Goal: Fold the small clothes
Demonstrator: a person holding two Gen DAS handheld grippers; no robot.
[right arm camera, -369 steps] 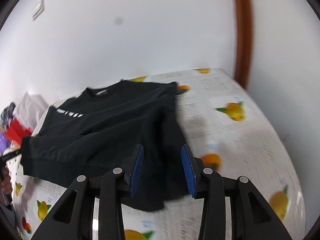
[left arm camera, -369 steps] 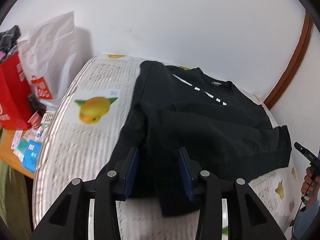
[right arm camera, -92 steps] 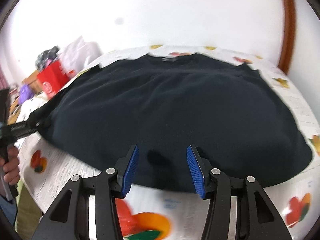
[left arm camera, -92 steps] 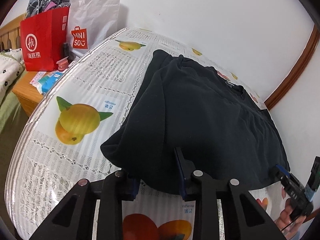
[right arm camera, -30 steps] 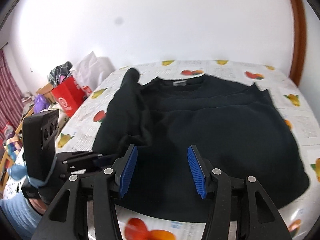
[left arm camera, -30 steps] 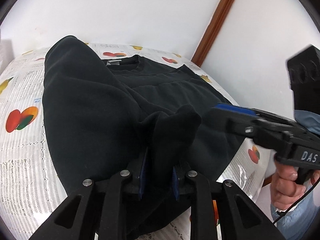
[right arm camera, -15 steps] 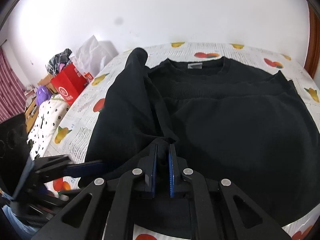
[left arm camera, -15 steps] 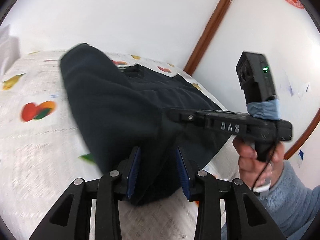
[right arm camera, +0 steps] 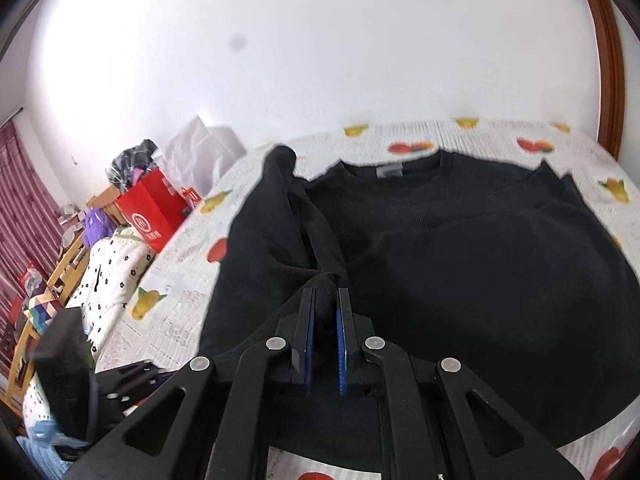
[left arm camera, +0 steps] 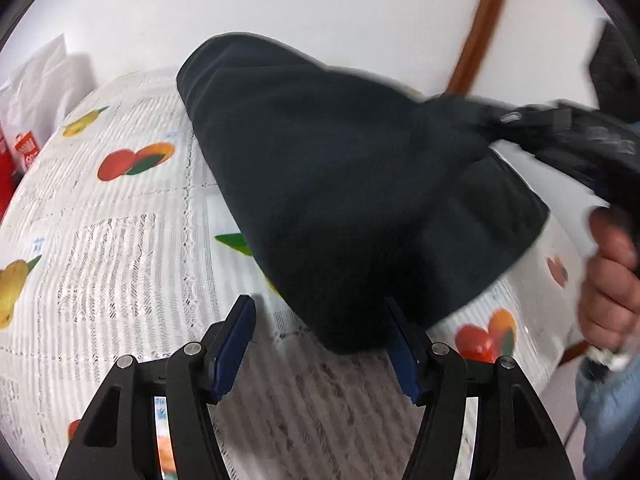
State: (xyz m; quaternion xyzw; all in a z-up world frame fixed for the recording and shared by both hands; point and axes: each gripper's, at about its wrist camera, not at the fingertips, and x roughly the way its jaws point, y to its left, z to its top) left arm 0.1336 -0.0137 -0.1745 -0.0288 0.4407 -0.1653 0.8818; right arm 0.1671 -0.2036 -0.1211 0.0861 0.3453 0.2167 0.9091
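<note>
— Where is the black sweatshirt (right arm camera: 460,264) seen?

— In the right wrist view it is spread over most of the fruit-printed tablecloth (right arm camera: 180,272), filling the centre and right of the frame, with the collar toward the wall at upper centre. One sleeve (right arm camera: 280,208) is drawn up in a ridge at centre left.

— How is the right gripper (right arm camera: 324,320) set?

— Its blue pads are pressed nearly together, and a bunch of the black fabric is pinched between them at lower centre of the frame.

— And the left gripper (left arm camera: 320,336)?

— In the left wrist view its jaws are spread and have just been opening. The lowest fold of the sweatshirt is seen between the fingers (left arm camera: 234,336), close to the right one, but is not clamped by the pads.

— What else is shown there?

— At the right edge the right gripper is seen blurred, held by a hand (left arm camera: 608,276), with the cloth gathered at its tip. A red bag (right arm camera: 154,212) and a white bag (right arm camera: 200,152) are seen at centre left of the right wrist view, beyond the tablecloth.
</note>
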